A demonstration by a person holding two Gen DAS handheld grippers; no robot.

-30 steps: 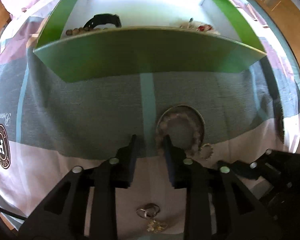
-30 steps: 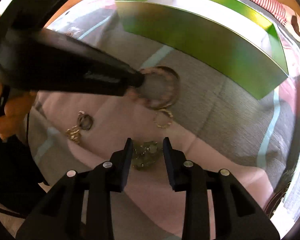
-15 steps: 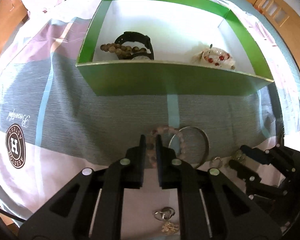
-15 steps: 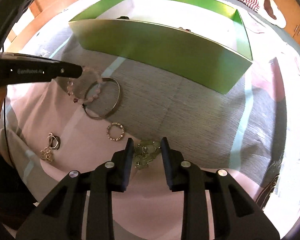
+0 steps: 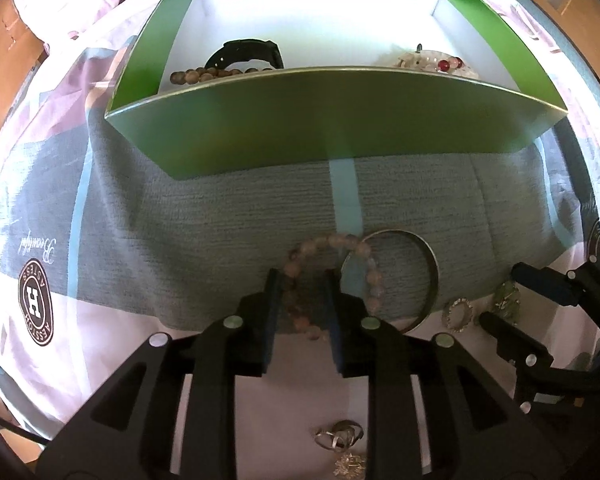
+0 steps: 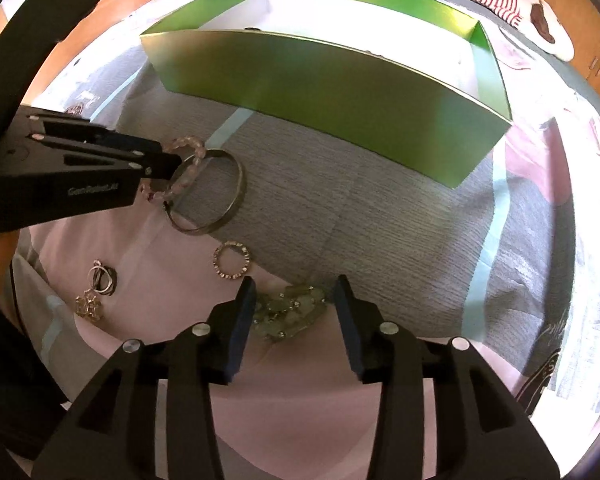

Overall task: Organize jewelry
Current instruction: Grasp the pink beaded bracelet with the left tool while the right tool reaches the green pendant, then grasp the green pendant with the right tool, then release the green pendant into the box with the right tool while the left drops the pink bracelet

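Note:
A green box (image 5: 332, 120) with a white inside stands ahead on the bedspread; it also shows in the right wrist view (image 6: 340, 88). My left gripper (image 5: 300, 280) is open, its jaws on either side of the left part of a pink bead bracelet (image 5: 332, 242), which overlaps a thin metal bangle (image 5: 430, 268). My right gripper (image 6: 294, 290) is open around a pale green bead bracelet (image 6: 288, 312). The left gripper shows in the right wrist view (image 6: 168, 164) with the pink bracelet (image 6: 188, 148) at its tips.
In the box lie a black watch (image 5: 244, 52), a brown bead string (image 5: 204, 76) and a white and red bead piece (image 5: 432, 62). A small sparkly ring (image 6: 232, 266), a ring cluster (image 6: 104, 280) and a gold charm (image 6: 88, 306) lie on the pink cloth.
The left gripper shut on the pink bracelet and slid it left off the bangle, then opened again. The right gripper's jaws have opened wider around the green bracelet.

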